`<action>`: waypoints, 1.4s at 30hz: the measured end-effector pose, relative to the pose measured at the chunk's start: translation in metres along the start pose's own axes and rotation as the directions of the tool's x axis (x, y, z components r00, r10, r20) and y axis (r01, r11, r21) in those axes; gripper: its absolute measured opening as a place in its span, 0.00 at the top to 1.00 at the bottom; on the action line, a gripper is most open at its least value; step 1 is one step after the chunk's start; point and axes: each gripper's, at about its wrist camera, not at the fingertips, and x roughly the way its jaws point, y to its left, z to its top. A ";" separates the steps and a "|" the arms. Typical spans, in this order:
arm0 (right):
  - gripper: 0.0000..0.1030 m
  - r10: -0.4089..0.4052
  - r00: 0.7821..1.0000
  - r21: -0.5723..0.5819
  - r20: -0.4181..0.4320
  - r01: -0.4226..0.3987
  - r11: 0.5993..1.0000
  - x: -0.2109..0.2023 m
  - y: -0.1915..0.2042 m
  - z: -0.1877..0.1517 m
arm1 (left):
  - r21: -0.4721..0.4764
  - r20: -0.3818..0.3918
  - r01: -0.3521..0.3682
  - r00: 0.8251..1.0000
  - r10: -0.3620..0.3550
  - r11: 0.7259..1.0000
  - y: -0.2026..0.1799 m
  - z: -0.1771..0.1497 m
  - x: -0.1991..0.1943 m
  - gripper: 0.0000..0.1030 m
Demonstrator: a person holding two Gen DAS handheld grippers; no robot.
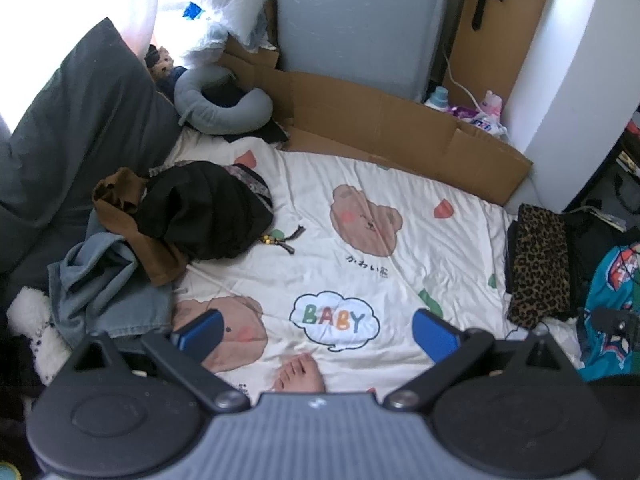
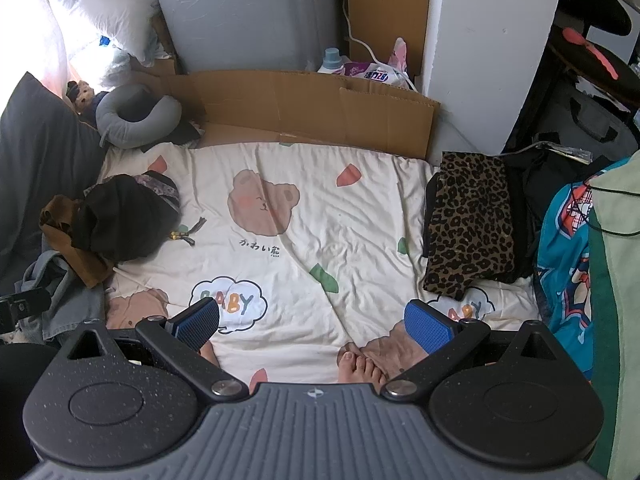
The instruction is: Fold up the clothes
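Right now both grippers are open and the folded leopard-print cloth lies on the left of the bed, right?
Not quite. The folded leopard-print cloth lies on the right of the bed, as the right wrist view shows. Both the left gripper and right gripper are open.

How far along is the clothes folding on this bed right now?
Done: a leopard-print garment lies folded on a dark stack at the bed's right edge. In hand: nothing; the left hand-held gripper and right hand-held gripper are both open and empty. Left: the heap of black, brown and denim clothes.
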 end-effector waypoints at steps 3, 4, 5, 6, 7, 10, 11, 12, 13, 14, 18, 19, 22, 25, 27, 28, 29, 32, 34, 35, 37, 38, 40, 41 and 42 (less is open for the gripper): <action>0.01 -0.008 1.000 0.010 -0.001 0.008 1.000 -0.001 0.000 0.000 | 0.009 0.000 0.015 1.000 -0.015 1.000 0.001 0.000 0.000 0.01; 0.01 -0.015 1.000 0.012 -0.004 0.015 1.000 -0.001 0.001 0.000 | 0.005 -0.001 0.026 1.000 -0.026 1.000 0.003 0.001 -0.001 0.01; 0.01 -0.024 1.000 0.013 -0.008 0.024 1.000 0.000 0.001 0.000 | 0.001 -0.001 0.033 0.999 -0.033 0.999 0.004 0.001 -0.001 0.01; 0.01 -0.028 1.000 0.002 -0.005 0.028 1.000 -0.001 0.002 0.000 | 0.000 -0.003 0.040 0.999 -0.040 0.999 0.005 0.001 -0.001 0.01; 0.01 -0.026 1.000 -0.003 -0.004 0.026 1.000 -0.001 0.003 0.001 | 0.001 -0.005 0.044 0.999 -0.044 0.999 0.006 0.002 -0.001 0.01; 0.01 -0.014 1.000 -0.005 -0.005 0.014 1.000 -0.002 0.004 0.005 | 0.010 -0.003 0.048 0.999 -0.048 0.999 0.008 0.006 -0.002 0.01; 0.01 -0.012 1.000 -0.006 -0.004 0.012 1.000 -0.002 0.005 0.007 | 0.013 0.003 0.048 0.999 -0.048 0.999 0.009 0.007 -0.003 0.01; 0.01 -0.011 1.000 -0.008 -0.002 0.011 1.000 -0.001 0.005 0.009 | 0.017 0.012 0.048 0.999 -0.049 0.999 0.010 0.010 -0.005 0.01; 0.01 -0.011 1.000 -0.013 0.001 0.011 1.000 -0.001 0.006 0.011 | 0.014 0.022 0.050 0.999 -0.050 0.999 0.012 0.013 -0.006 0.01; 0.01 -0.011 1.000 -0.018 0.004 0.011 1.000 0.000 0.008 0.014 | 0.005 0.033 0.053 0.998 -0.053 0.999 0.015 0.016 -0.008 0.01; 0.01 -0.009 1.000 -0.017 0.015 0.009 1.000 0.002 0.010 0.025 | -0.031 0.064 0.065 0.996 -0.063 0.997 0.027 0.030 -0.012 0.01; 0.01 -0.008 1.000 -0.019 0.016 0.008 1.000 0.003 0.011 0.028 | -0.031 0.067 0.062 0.996 -0.060 0.998 0.030 0.033 -0.011 0.01; 0.01 -0.003 1.000 -0.029 0.021 0.004 1.000 0.007 0.015 0.035 | -0.019 0.070 0.050 0.996 -0.049 0.999 0.039 0.040 -0.007 0.01; 0.01 -0.005 1.000 -0.038 0.027 0.007 0.999 0.012 0.020 0.042 | -0.024 0.065 0.053 0.997 -0.052 0.998 0.048 0.044 -0.001 0.01; 0.01 -0.003 0.999 -0.044 0.037 0.004 0.999 0.015 0.024 0.046 | -0.022 0.061 0.052 0.997 -0.051 0.998 0.052 0.046 0.003 0.01; 0.01 0.003 0.999 -0.046 0.045 -0.001 0.999 0.016 0.026 0.048 | -0.017 0.060 0.051 0.997 -0.050 0.999 0.054 0.047 0.006 0.01; 0.01 0.007 0.998 -0.046 0.056 -0.004 0.999 0.017 0.027 0.050 | -0.006 0.063 0.049 0.997 -0.048 0.999 0.054 0.048 0.008 0.01; 0.01 0.007 0.997 -0.052 0.071 -0.003 0.999 0.023 0.031 0.057 | 0.028 0.096 0.026 0.995 -0.029 0.999 0.055 0.051 0.011 0.01; 0.01 0.005 0.998 -0.062 0.064 -0.001 0.998 0.031 0.035 0.062 | 0.025 0.096 0.026 0.995 -0.028 0.999 0.057 0.055 0.016 0.01; 0.01 0.003 0.998 -0.064 0.061 0.001 0.998 0.034 0.036 0.064 | 0.023 0.099 0.026 0.995 -0.029 0.999 0.058 0.056 0.019 0.01; 0.01 0.001 0.998 -0.070 0.058 0.003 0.998 0.041 0.039 0.068 | 0.024 0.102 0.028 0.994 -0.030 0.999 0.062 0.060 0.025 0.01; 0.01 0.003 0.998 -0.073 0.056 0.001 0.997 0.044 0.041 0.070 | 0.024 0.103 0.029 0.994 -0.031 0.999 0.064 0.062 0.028 0.01; 0.01 0.006 0.999 -0.080 0.050 -0.002 0.997 0.051 0.046 0.073 | 0.017 0.104 0.031 0.994 -0.033 0.999 0.068 0.065 0.034 0.01; 0.01 0.005 0.999 -0.082 0.048 -0.001 0.997 0.055 0.047 0.075 | 0.014 0.106 0.032 0.994 -0.033 0.999 0.070 0.067 0.037 0.02; 0.01 0.004 0.999 -0.085 0.045 0.000 0.996 0.059 0.049 0.077 | 0.013 0.108 0.032 0.994 -0.033 0.999 0.073 0.068 0.041 0.02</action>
